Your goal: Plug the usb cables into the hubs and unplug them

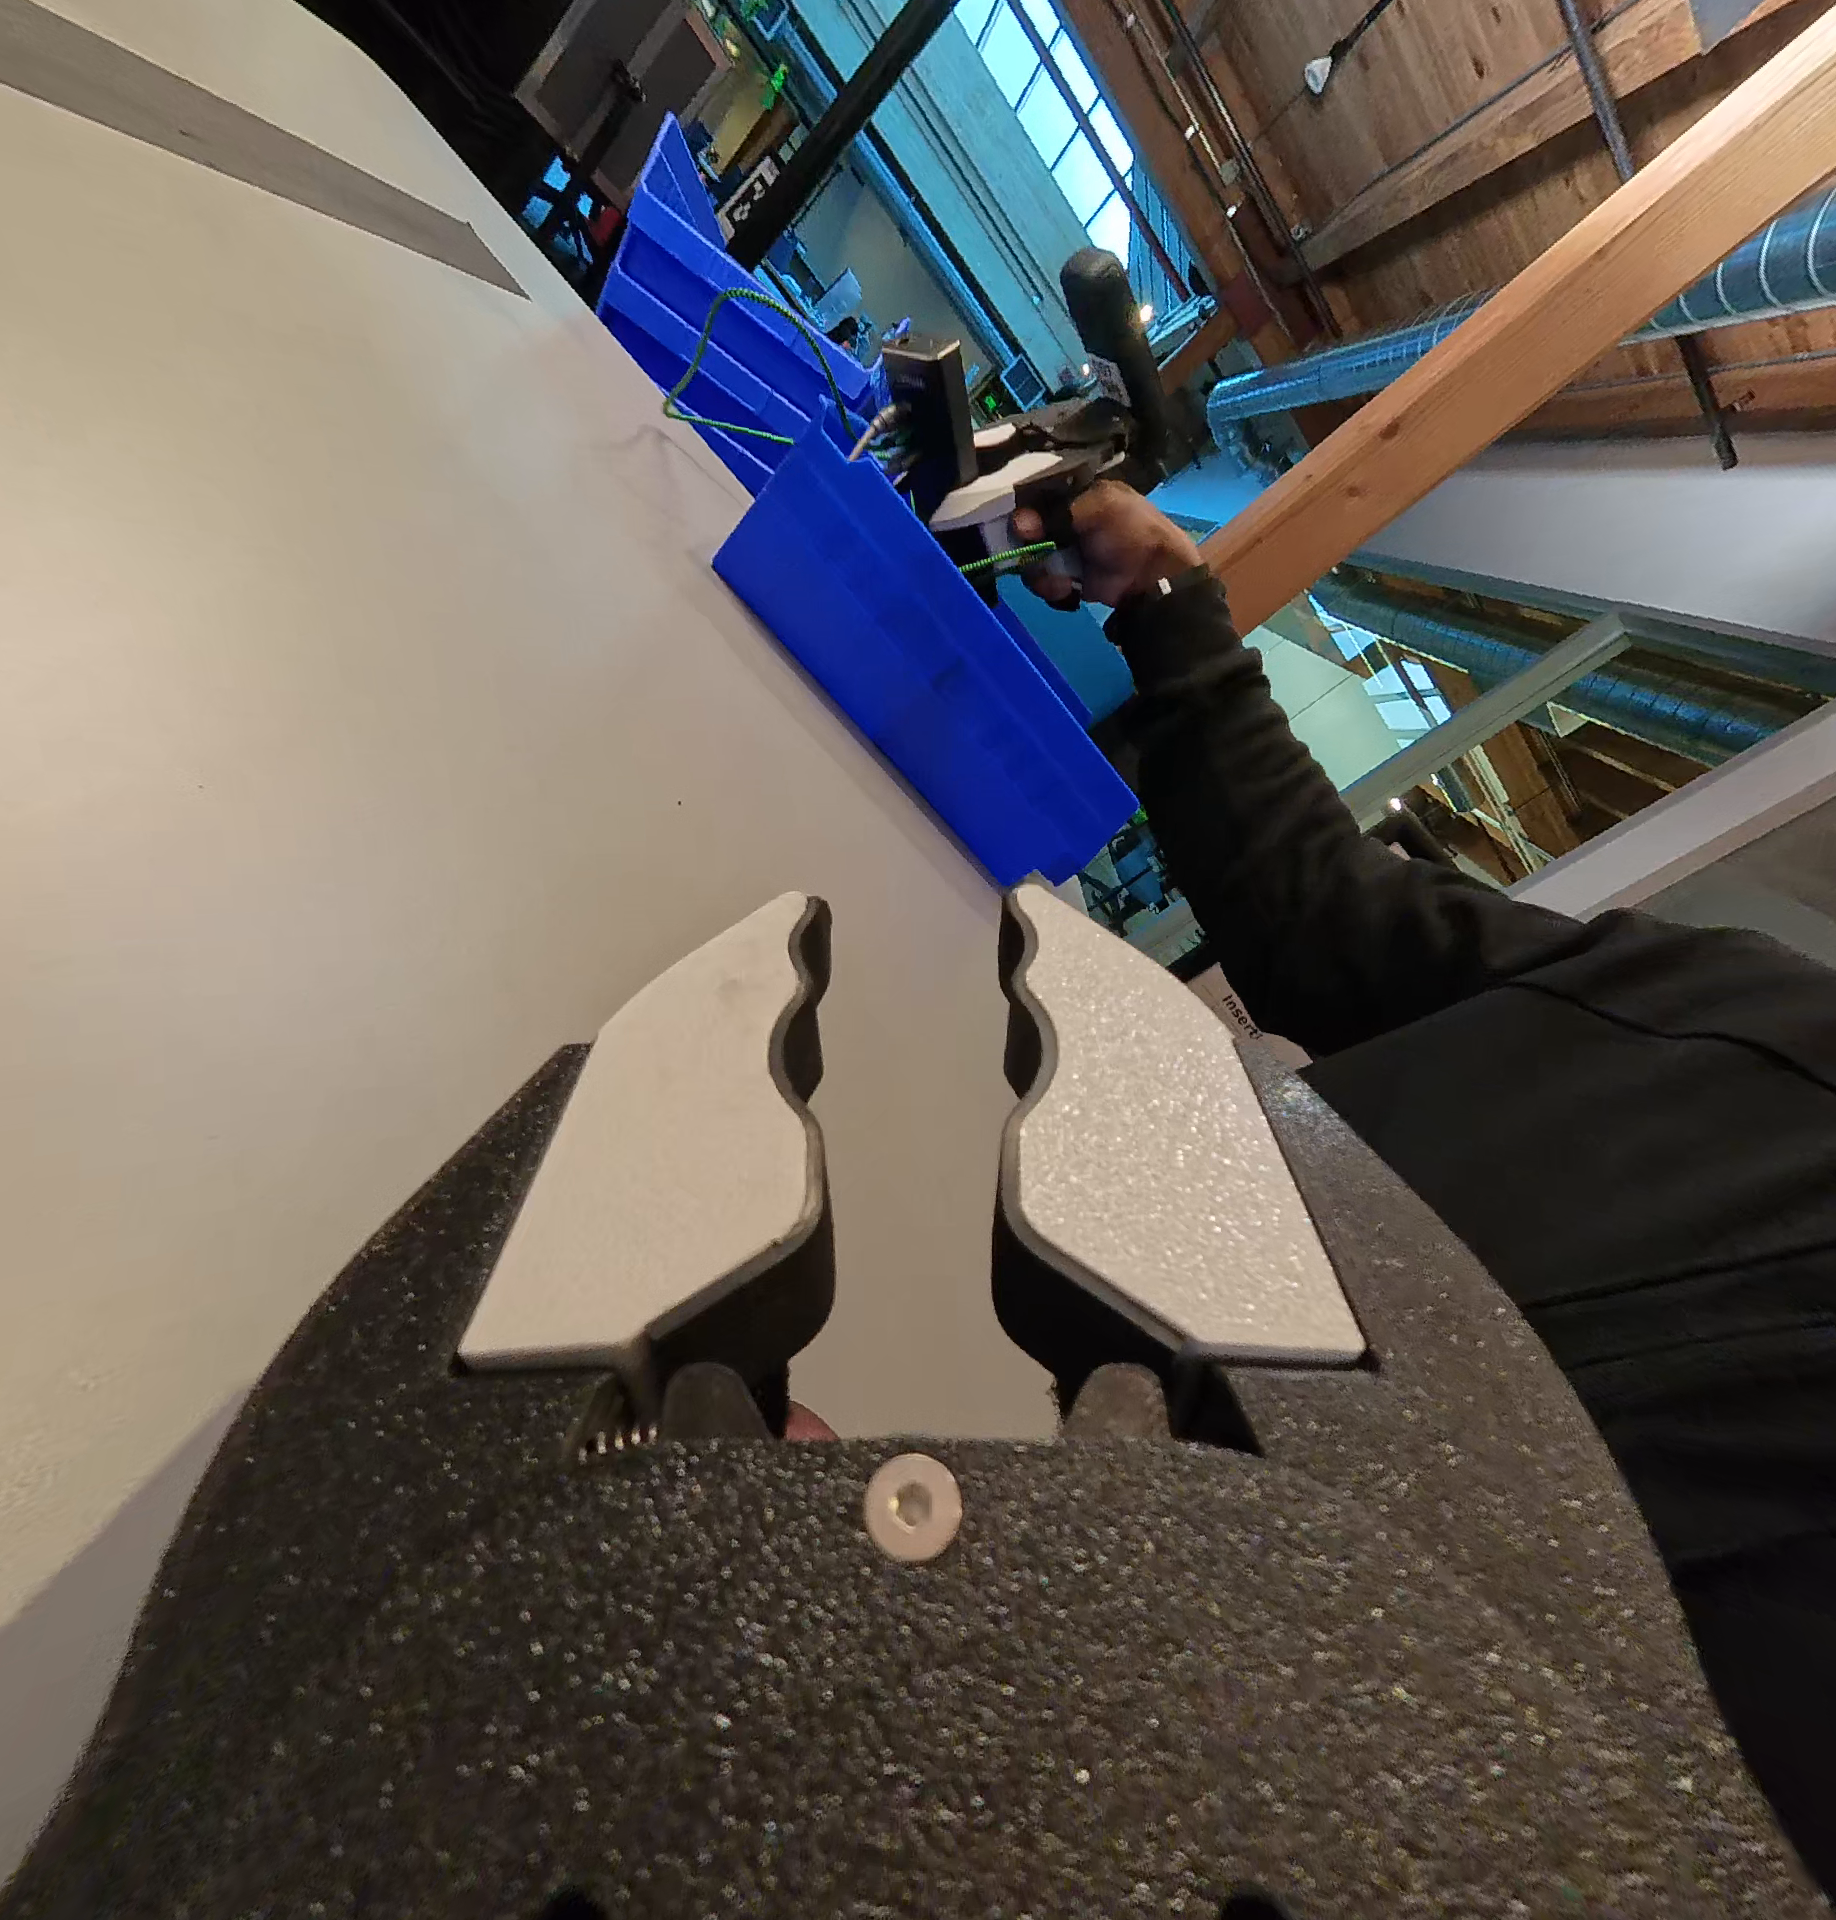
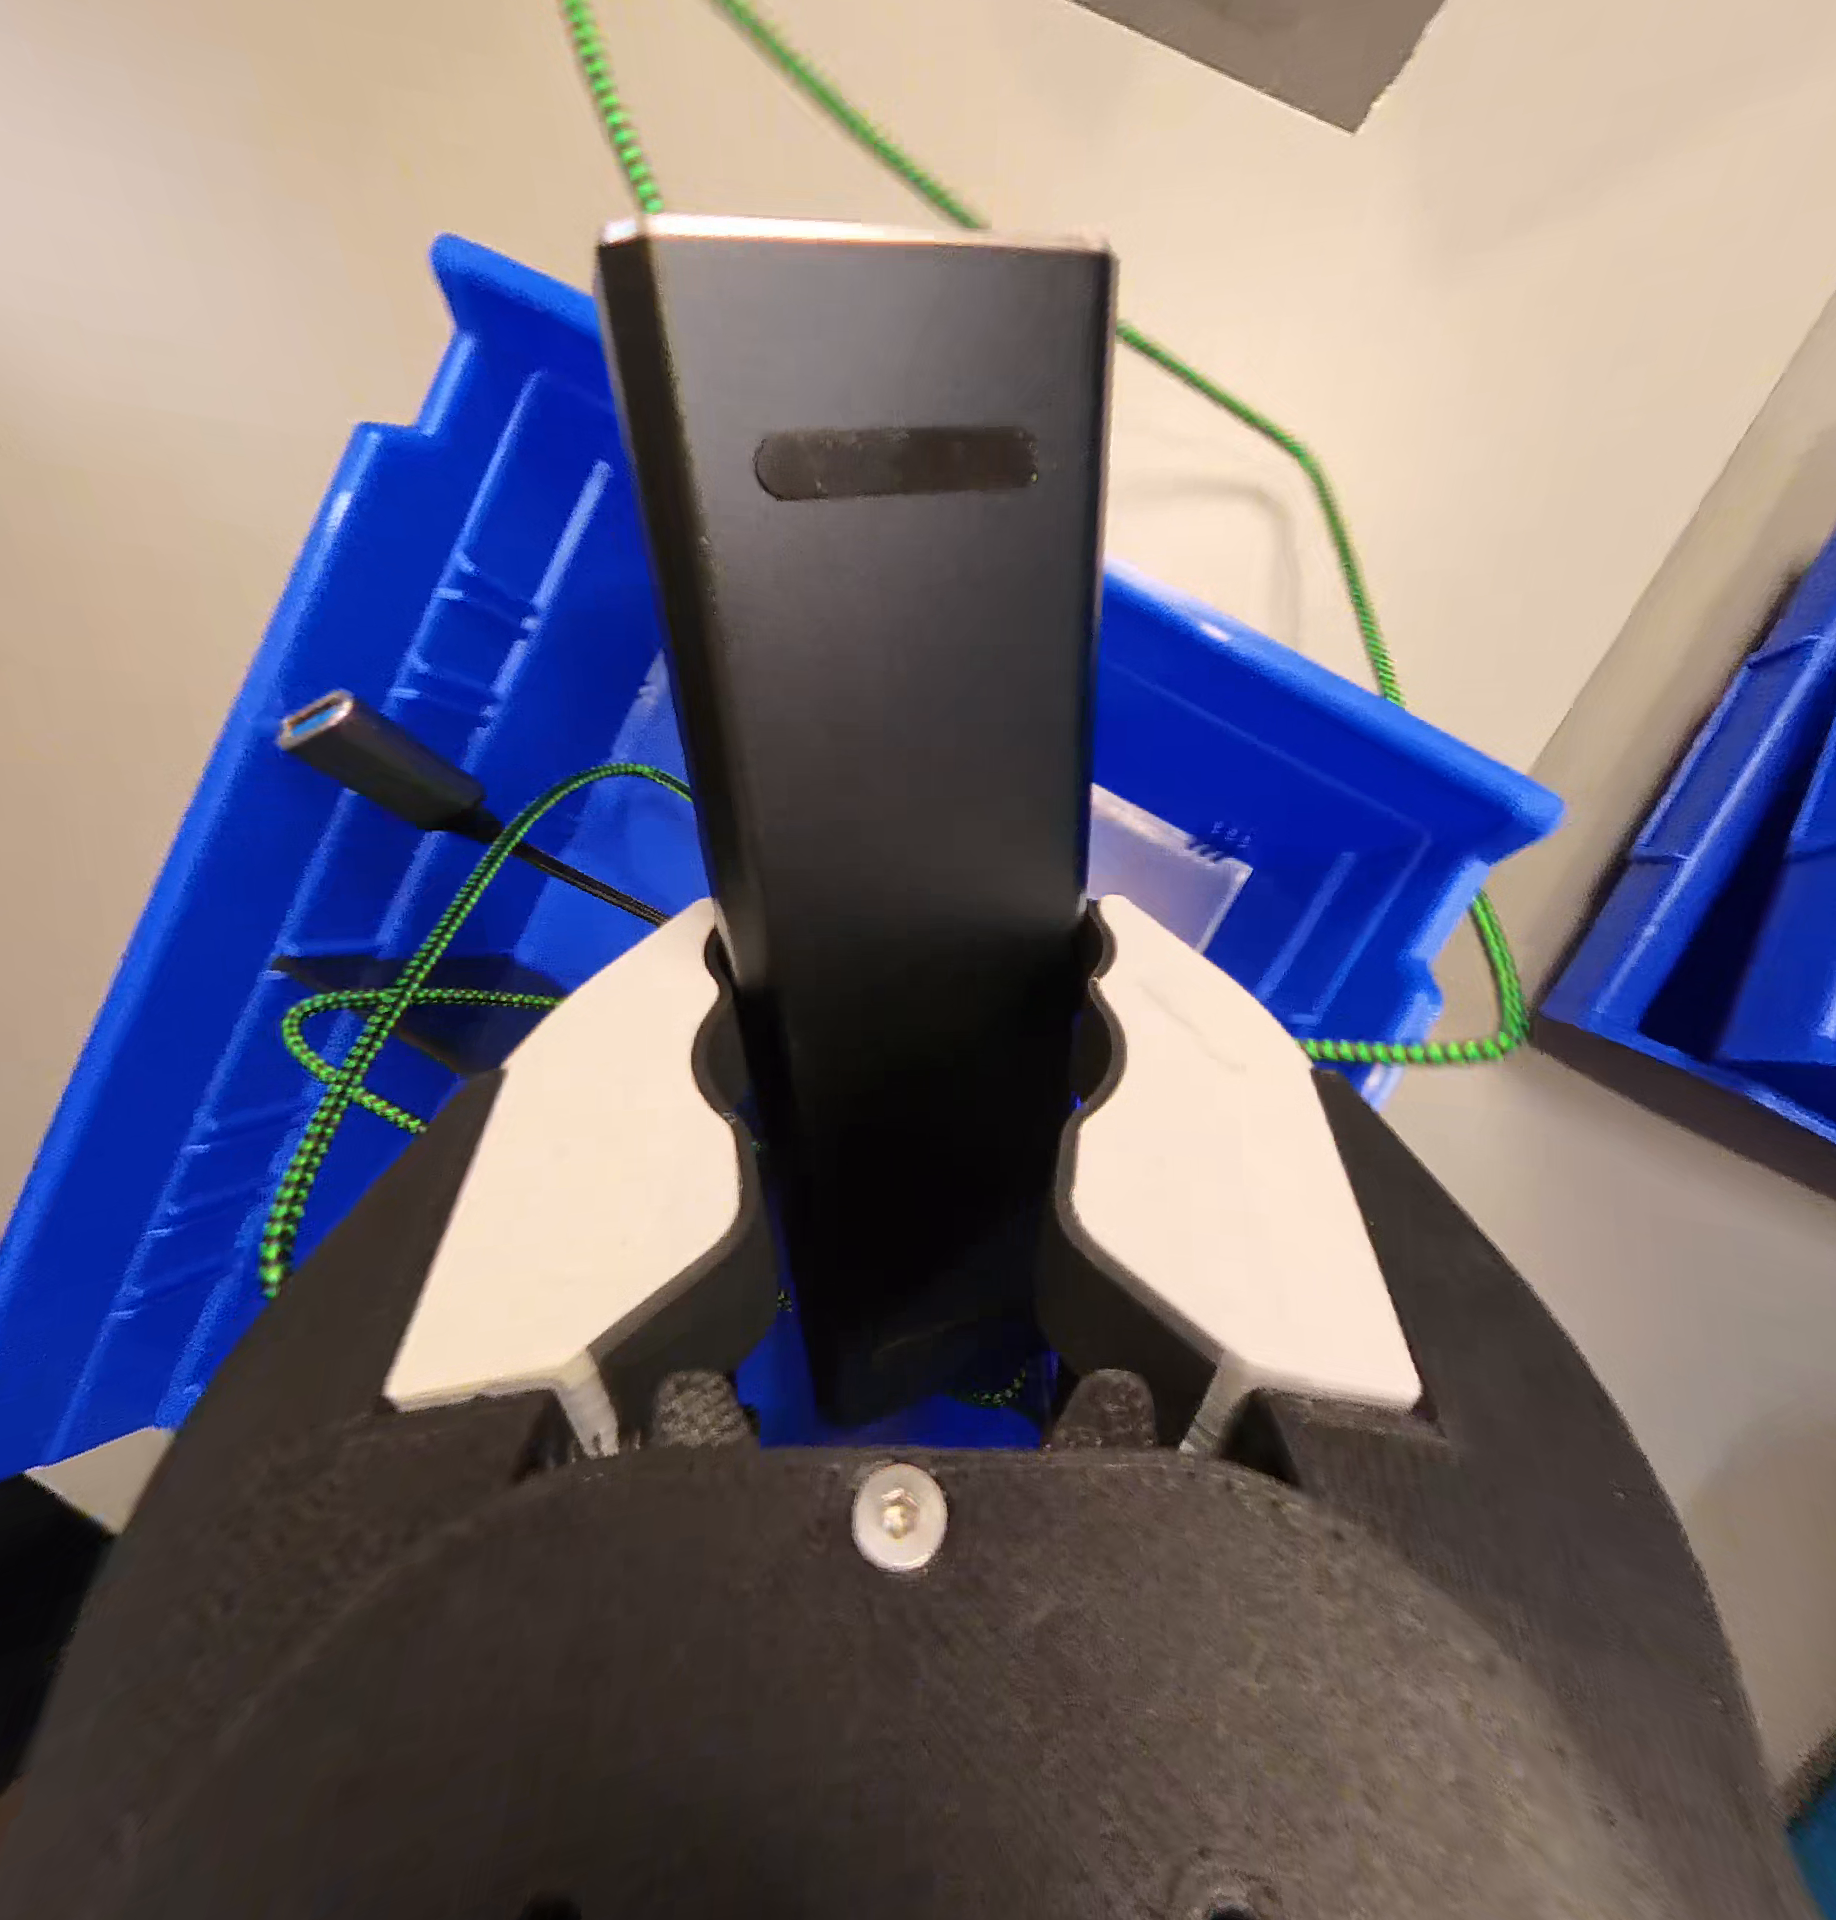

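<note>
My right gripper (image 2: pixel 903 935) is shut on a black USB hub (image 2: pixel 872 644) and holds it upright above a blue bin (image 2: pixel 301 935). A dark USB plug (image 2: pixel 379 764) on a thin black lead sticks out to the left of the hub over the bin. A green-and-black braided cable (image 2: pixel 1340 540) loops over the bin and the table. My left gripper (image 1: pixel 914 925) is open and empty over the white table (image 1: pixel 322 675). In the left wrist view the right gripper (image 1: pixel 1018 468) with the hub (image 1: pixel 929 405) shows farther off above the blue bin (image 1: pixel 893 644).
More blue bins stand behind the near one (image 1: pixel 685 270) and at the right edge of the right wrist view (image 2: pixel 1766 935). A person's dark sleeve (image 1: pixel 1361 883) reaches across the right side. A grey panel (image 2: pixel 1288 42) lies at the table's far side. The gap from one gripper's tips to the other's is roughly 50 cm.
</note>
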Demonstrator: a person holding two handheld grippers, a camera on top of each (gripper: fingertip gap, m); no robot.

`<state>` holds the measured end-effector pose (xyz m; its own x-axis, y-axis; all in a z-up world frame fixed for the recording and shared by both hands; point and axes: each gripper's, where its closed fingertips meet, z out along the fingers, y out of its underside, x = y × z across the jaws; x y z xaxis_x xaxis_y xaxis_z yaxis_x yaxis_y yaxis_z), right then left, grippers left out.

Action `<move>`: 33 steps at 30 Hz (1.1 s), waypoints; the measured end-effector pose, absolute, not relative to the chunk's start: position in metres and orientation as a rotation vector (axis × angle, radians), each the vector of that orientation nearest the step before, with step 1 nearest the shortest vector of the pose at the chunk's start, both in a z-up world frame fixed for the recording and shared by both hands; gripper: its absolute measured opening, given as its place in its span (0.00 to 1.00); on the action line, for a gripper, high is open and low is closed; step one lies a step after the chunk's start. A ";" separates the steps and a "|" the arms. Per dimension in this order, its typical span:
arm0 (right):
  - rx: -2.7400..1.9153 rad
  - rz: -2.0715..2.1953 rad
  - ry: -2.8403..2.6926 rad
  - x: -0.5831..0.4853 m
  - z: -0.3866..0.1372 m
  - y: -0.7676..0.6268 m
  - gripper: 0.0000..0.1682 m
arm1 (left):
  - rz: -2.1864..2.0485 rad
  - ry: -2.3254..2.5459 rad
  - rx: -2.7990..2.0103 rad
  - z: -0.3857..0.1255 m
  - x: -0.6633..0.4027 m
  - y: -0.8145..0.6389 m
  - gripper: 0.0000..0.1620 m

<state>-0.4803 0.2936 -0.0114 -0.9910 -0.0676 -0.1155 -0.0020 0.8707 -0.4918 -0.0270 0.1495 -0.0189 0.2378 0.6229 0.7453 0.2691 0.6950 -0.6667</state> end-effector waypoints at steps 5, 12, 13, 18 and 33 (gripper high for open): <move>0.001 -0.796 3.126 -0.510 -0.007 0.298 0.35 | 0.278 -1.347 -0.833 -0.019 -0.027 0.152 0.19; -0.047 -1.080 3.213 -0.523 0.045 0.301 0.32 | 0.289 -1.344 -0.835 -0.017 -0.025 0.151 0.19; -0.036 -1.149 3.212 -0.525 0.059 0.302 0.32 | 0.300 -1.340 -0.835 -0.016 -0.025 0.150 0.19; -0.139 -1.374 3.005 -0.464 0.110 0.296 0.32 | 0.457 -1.345 -0.893 -0.007 -0.023 0.142 0.20; -0.206 -1.310 2.343 -0.123 -0.013 0.195 0.35 | 1.122 -1.594 -0.719 0.033 0.081 0.114 0.28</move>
